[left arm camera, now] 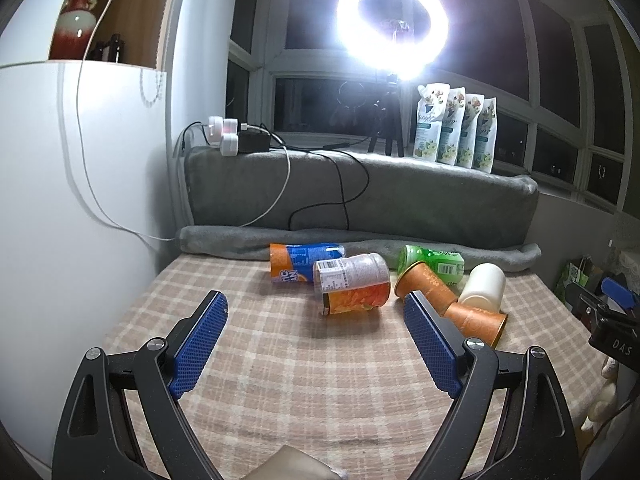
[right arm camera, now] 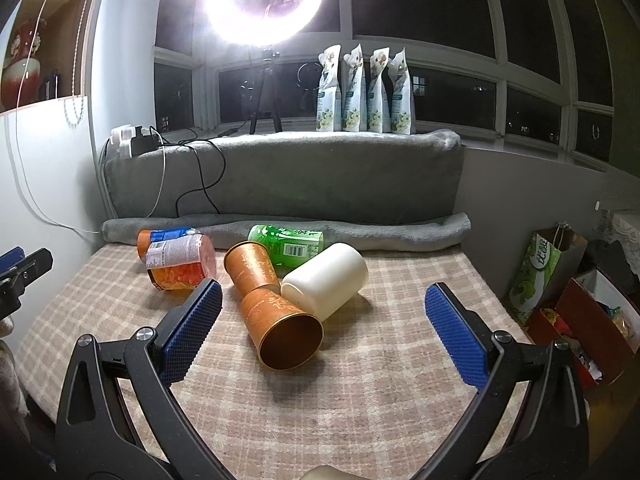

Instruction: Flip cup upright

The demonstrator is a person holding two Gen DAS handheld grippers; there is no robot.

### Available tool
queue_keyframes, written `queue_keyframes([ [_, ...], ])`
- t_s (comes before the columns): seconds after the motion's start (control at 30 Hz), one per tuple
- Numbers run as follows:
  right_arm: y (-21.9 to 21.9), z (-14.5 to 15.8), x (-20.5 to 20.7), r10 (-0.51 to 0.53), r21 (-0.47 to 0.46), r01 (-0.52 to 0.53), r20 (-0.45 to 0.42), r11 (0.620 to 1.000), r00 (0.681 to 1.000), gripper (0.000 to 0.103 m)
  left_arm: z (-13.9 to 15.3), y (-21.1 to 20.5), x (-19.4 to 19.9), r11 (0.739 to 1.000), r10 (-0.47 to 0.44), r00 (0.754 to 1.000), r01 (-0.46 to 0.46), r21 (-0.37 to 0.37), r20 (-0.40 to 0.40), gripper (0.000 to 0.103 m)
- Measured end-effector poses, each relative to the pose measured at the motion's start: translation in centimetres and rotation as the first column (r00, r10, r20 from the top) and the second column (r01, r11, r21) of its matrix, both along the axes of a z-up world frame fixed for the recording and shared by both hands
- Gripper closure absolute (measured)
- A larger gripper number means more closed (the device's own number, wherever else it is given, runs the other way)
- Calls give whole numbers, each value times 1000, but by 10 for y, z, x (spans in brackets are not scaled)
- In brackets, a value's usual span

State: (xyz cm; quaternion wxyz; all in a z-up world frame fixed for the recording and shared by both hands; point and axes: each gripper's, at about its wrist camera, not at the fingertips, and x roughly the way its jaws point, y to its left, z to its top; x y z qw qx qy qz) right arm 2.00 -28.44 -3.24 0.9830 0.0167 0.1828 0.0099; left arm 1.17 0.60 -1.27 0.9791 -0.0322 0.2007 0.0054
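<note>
Several cups and cans lie on their sides on a checked cloth table. An orange cup (right arm camera: 280,328) lies with its mouth toward me; a second orange cup (right arm camera: 250,266) lies behind it. A white cup (right arm camera: 326,280) lies beside them. My right gripper (right arm camera: 324,296) is open and empty, its fingers either side of these cups and short of them. My left gripper (left arm camera: 316,308) is open and empty, in front of an orange-and-grey can (left arm camera: 352,288). The orange cups (left arm camera: 476,320) and white cup (left arm camera: 482,286) show at the right of the left wrist view.
A blue-orange can (left arm camera: 296,262) and a green can (right arm camera: 286,244) lie at the back. A grey cushion (right arm camera: 320,176) and rolled blanket (right arm camera: 400,228) bound the far edge. A ring light (left arm camera: 392,20) and pouches (right arm camera: 364,92) stand on the sill. Bags and boxes (right arm camera: 576,304) sit right of the table.
</note>
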Motion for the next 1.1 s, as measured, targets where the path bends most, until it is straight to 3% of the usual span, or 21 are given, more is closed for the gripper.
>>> queue_keyframes([
  [0.33, 16, 4, 21, 71, -49, -72, -20, 996, 997, 0, -5, 6, 6, 1000, 3, 1000, -3, 1, -22, 13],
  [0.63, 49, 13, 55, 210, -109, -214, -48, 971, 976, 0, -11, 15, 9, 1000, 17, 999, -16, 6, -45, 13],
  [1.1, 124, 24, 129, 428, -202, -457, -173, 866, 887, 0, -22, 34, 17, 999, 46, 995, -46, -1, -86, 13],
])
